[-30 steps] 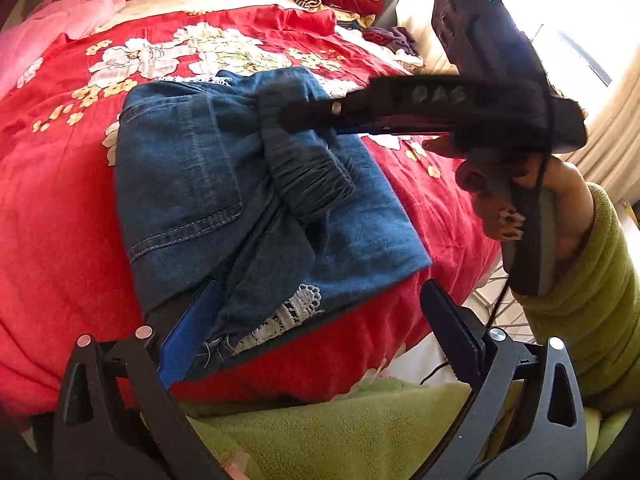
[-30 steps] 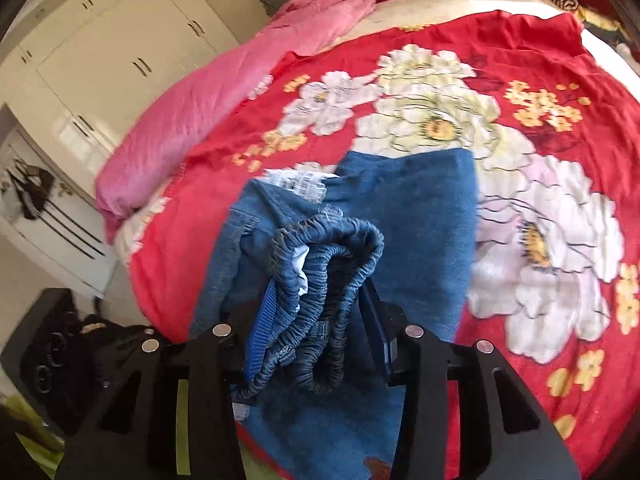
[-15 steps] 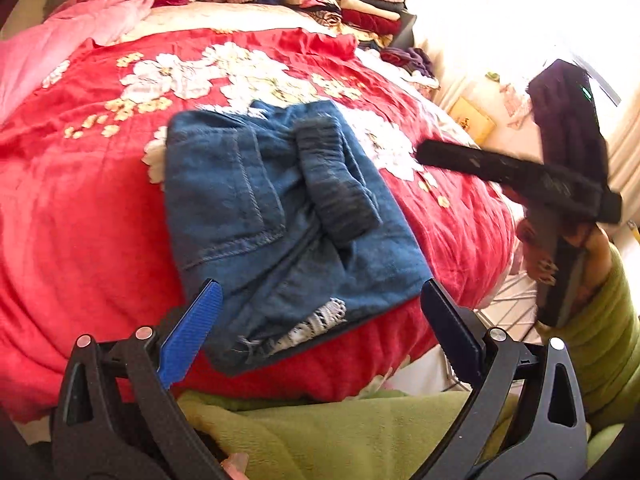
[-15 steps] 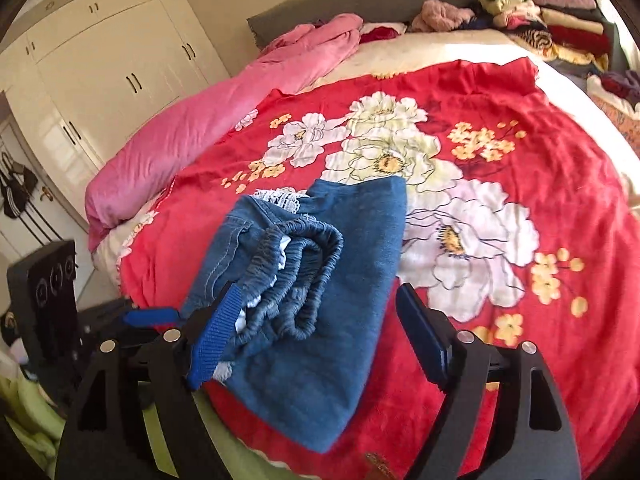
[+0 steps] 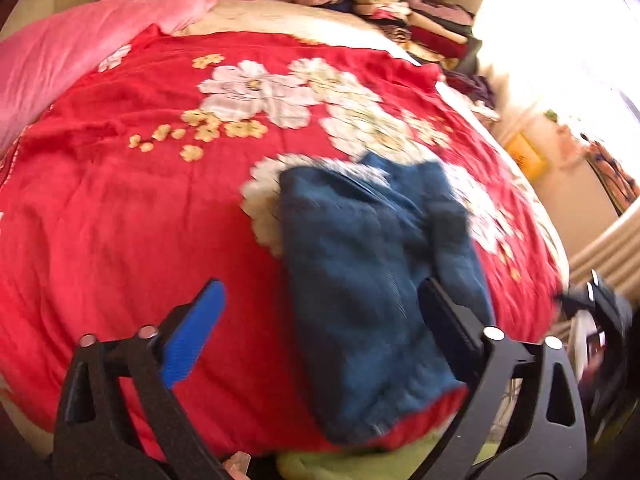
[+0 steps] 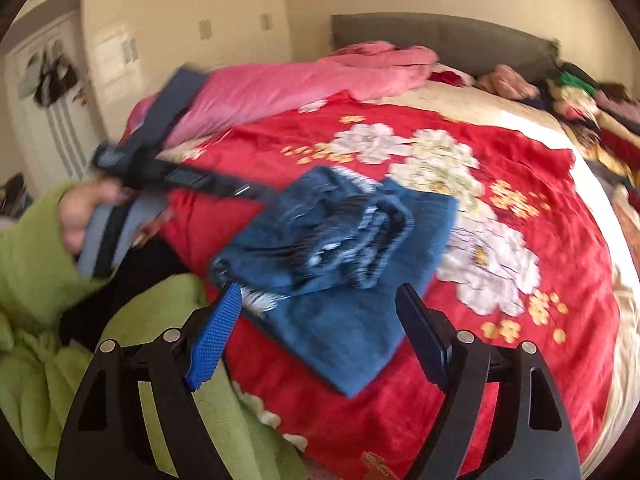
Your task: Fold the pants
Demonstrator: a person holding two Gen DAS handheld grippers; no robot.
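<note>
Folded blue denim pants [image 5: 376,292], elastic waistband bundled on top, are lying on the red flower-printed bedspread [image 5: 120,216] near its front edge. Step in hand, by judgement: the fold is looking complete and both tools are standing clear of the bundle. Left gripper [image 5: 320,312], black frame with one blue pad, is hovering with jaws spread and nothing between them; its jaws have just been closing a little. The pants are lying ahead of it and toward its dark right finger, which is overlapping the cloth in view; contact cannot be told through the blur. Right gripper [image 6: 320,328], same make, is also spread and empty, its jaws having just been opening; the pants are lying directly ahead, just past the fingertips, apart from both pads. A hand in a green fleece sleeve [image 6: 28,252] is gripping the left tool's handle. Next move, by judgement: either tidying the loose waistband roll or lifting the bundle toward the stacked clothes [image 5: 416,20] at the far corner.
</note>
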